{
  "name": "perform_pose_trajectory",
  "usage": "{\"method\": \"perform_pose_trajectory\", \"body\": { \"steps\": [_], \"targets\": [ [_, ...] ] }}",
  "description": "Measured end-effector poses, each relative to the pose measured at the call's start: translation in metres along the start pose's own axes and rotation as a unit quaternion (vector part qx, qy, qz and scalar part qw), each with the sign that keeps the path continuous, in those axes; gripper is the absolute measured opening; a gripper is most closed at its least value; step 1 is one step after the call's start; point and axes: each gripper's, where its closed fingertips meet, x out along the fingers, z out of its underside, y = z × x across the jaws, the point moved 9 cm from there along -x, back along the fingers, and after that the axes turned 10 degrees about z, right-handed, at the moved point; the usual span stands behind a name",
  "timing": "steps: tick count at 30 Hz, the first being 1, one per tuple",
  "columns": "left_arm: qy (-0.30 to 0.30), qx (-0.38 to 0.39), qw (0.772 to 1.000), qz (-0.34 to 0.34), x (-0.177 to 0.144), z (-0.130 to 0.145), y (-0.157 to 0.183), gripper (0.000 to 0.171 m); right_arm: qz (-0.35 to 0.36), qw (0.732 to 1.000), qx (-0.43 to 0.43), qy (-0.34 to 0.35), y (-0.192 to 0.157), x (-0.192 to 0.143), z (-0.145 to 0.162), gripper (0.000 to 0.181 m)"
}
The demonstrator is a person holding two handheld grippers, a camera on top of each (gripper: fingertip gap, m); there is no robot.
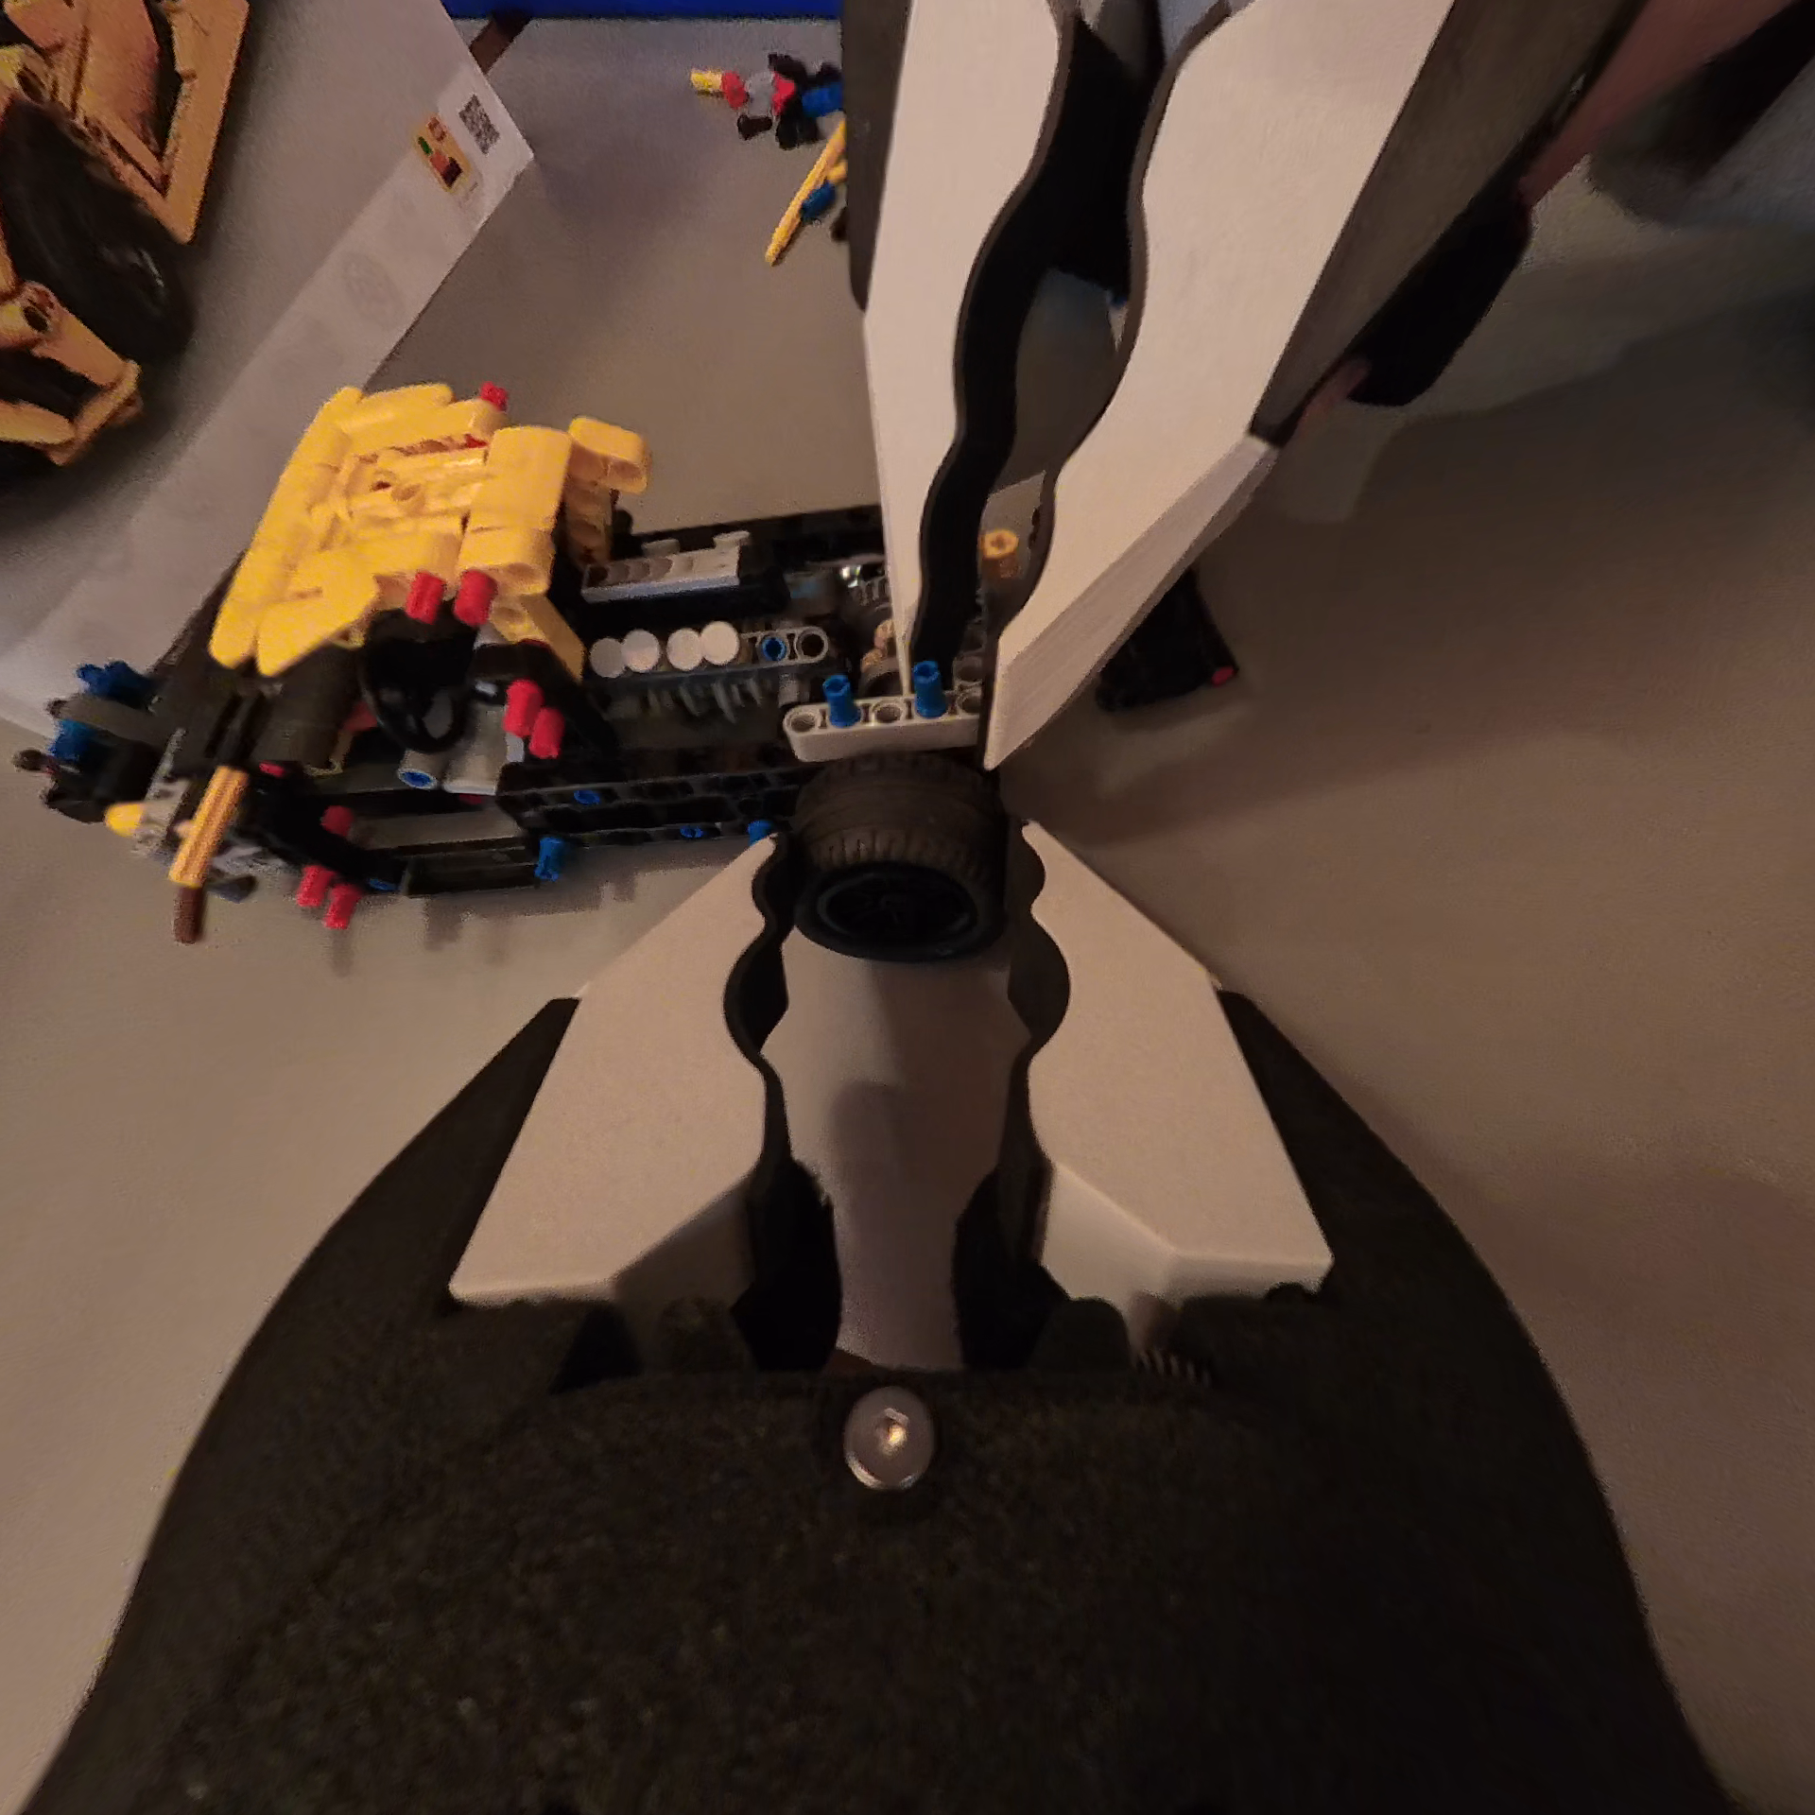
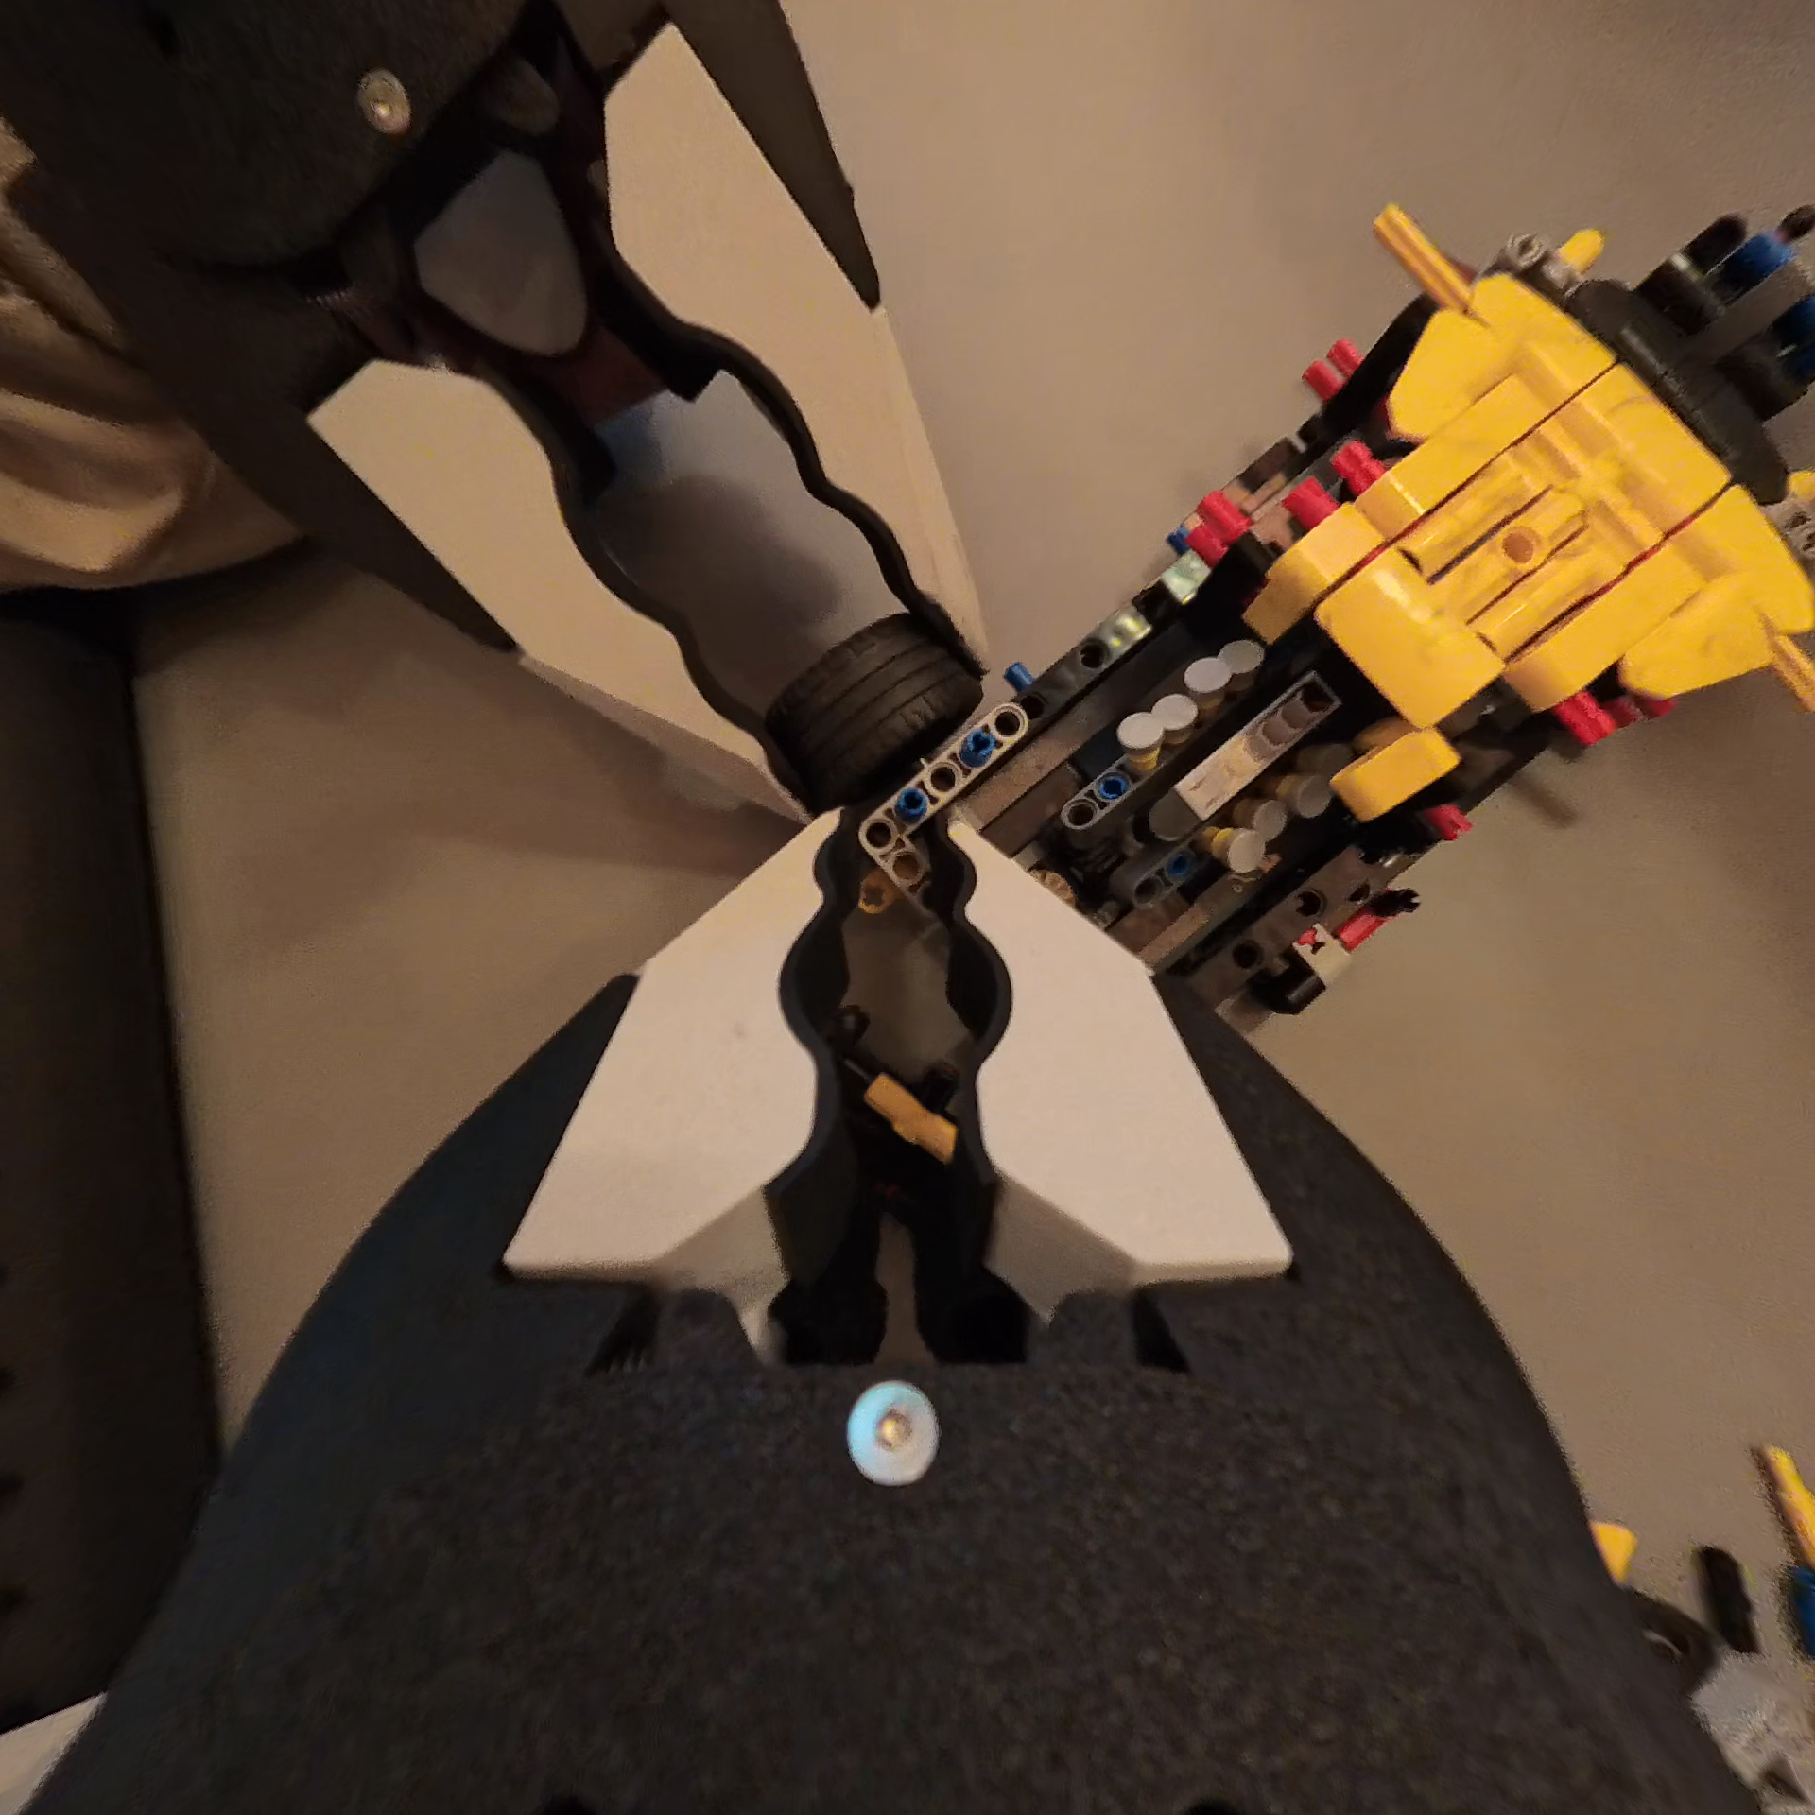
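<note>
A yellow and black building-brick car model (image 1: 471, 668) lies on the grey table, also in the right wrist view (image 2: 1375, 687). My left gripper (image 1: 896, 854) is shut on a black rubber wheel (image 1: 894, 889) at the model's end. From the right wrist view, the left gripper (image 2: 889, 727) reaches in from the upper left with the wheel (image 2: 864, 707) between its fingers. My right gripper (image 2: 894, 835) is shut on the model's end at a light grey beam (image 2: 943, 776) with blue pins. In the left wrist view the right gripper (image 1: 948, 687) comes down from above onto that beam (image 1: 884, 722).
A white booklet (image 1: 373, 275) and a yellow printed box (image 1: 88, 196) lie at the far left. Several loose small pieces (image 1: 786, 108) lie behind the model. More loose parts (image 2: 1768, 1571) lie at the lower right of the right wrist view. The tips of both grippers are at nearly the same place.
</note>
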Motion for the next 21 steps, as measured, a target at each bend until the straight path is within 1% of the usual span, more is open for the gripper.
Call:
{"method": "perform_pose_trajectory", "body": {
  "steps": [1, 2, 3, 4, 5, 6, 7, 10, 11, 12, 13, 14, 16, 17, 18, 19, 20, 21],
  "targets": [
    [0.005, -0.008, 1.0, 0.005, -0.003, 0.002, 0.0, 0.041, -0.001, 1.0, 0.006, -0.001, 0.001, 0.0, 0.001, 0.013],
    [-0.005, -0.01, 1.0, -0.006, -0.008, 0.006, -0.002, 0.041, 0.041, 0.999, 0.003, -0.033, 0.006, 0.001, 0.006, 0.012],
    [-0.007, -0.01, 0.999, -0.035, -0.017, 0.012, -0.007, 0.041, 0.085, 0.996, -0.004, -0.042, 0.015, -0.003, 0.011, 0.01],
    [0.014, -0.029, 0.998, -0.059, -0.031, 0.018, -0.014, 0.04, 0.094, 0.994, 0.026, -0.05, 0.024, -0.007, 0.017, 0.01],
    [0.04, -0.057, 0.996, -0.062, -0.044, 0.023, -0.019, 0.04, 0.066, 0.996, 0.045, -0.034, 0.026, -0.009, 0.018, 0.011],
    [0.052, -0.067, 0.995, -0.06, -0.053, 0.028, -0.02, 0.04, 0.044, 0.998, 0.045, -0.017, 0.022, -0.01, 0.016, 0.012],
    [0.05, -0.064, 0.994, -0.068, -0.059, 0.03, -0.019, 0.041, 0.044, 0.998, 0.038, -0.019, 0.019, -0.009, 0.013, 0.012],
    [0.017, -0.067, 0.993, -0.099, -0.073, 0.039, -0.021, 0.042, 0.064, 0.997, 0.017, -0.042, 0.012, -0.002, 0.011, 0.012],
    [0.02, -0.069, 0.991, -0.112, -0.082, 0.044, -0.022, 0.042, 0.058, 0.998, 0.012, -0.036, 0.01, -0.002, 0.01, 0.012],
    [0.039, -0.074, 0.99, -0.109, -0.094, 0.047, -0.021, 0.042, 0.049, 0.998, 0.01, -0.032, 0.009, -0.003, 0.01, 0.012],
    [0.073, -0.085, 0.99, -0.091, -0.107, 0.05, -0.02, 0.043, 0.047, 0.998, 0.011, -0.031, 0.009, -0.002, 0.01, 0.012],
    [0.122, -0.096, 0.986, -0.068, -0.121, 0.051, -0.018, 0.043, 0.048, 0.998, 0.009, -0.029, 0.008, -0.002, 0.01, 0.012],
    [0.226, -0.12, 0.966, -0.018, -0.144, 0.051, -0.013, 0.042, 0.05, 0.998, 0.006, -0.023, 0.007, -0.001, 0.008, 0.012],
    [0.25, -0.125, 0.96, 0.001, -0.15, 0.05, -0.01, 0.042, 0.044, 0.999, 0.007, -0.014, 0.005, -0.001, 0.007, 0.018],
    [0.251, -0.122, 0.96, 0.0, -0.153, 0.051, -0.007, 0.043, 0.032, 0.999, 0.014, 0.0, 0.003, -0.002, 0.005, 0.027],
    [0.232, -0.114, 0.966, -0.015, -0.156, 0.054, -0.006, 0.043, 0.026, 0.999, 0.021, 0.008, 0.002, -0.003, 0.004, 0.031],
    [0.196, -0.105, 0.974, -0.039, -0.159, 0.058, -0.006, 0.043, 0.025, 0.999, 0.023, 0.014, 0.003, -0.005, 0.002, 0.032],
    [0.146, -0.099, 0.982, -0.068, -0.167, 0.066, -0.007, 0.043, 0.032, 0.999, 0.021, 0.022, 0.005, -0.007, 0.002, 0.031]
  ]
}}
